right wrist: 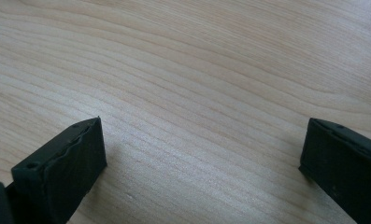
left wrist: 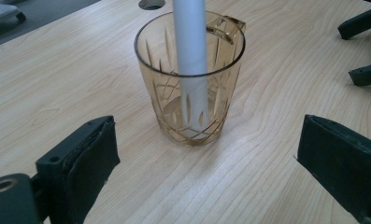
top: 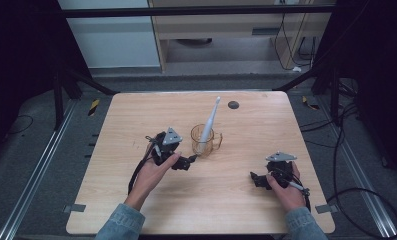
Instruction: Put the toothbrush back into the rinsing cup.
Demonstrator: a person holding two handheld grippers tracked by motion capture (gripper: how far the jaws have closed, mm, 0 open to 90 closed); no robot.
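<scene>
Left gripper (left wrist: 206, 158) jaws spread wide, amber cut-glass cup (left wrist: 190, 79) just ahead between them, untouched; white plastic toothbrush handle (left wrist: 190, 37) leans inside. Right gripper (right wrist: 202, 158) wide open, nothing held, over the light wooden table (right wrist: 197, 70).

high overhead view, two close claw-mounted views, shared tabletop (top: 196, 195)

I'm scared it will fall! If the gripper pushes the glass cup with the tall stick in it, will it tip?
Probably it could. The white stick leans out far above the amber glass cup, so it looks top-heavy. The smooth wooden table may let it slide first. Cut glass seems breakable.
</scene>
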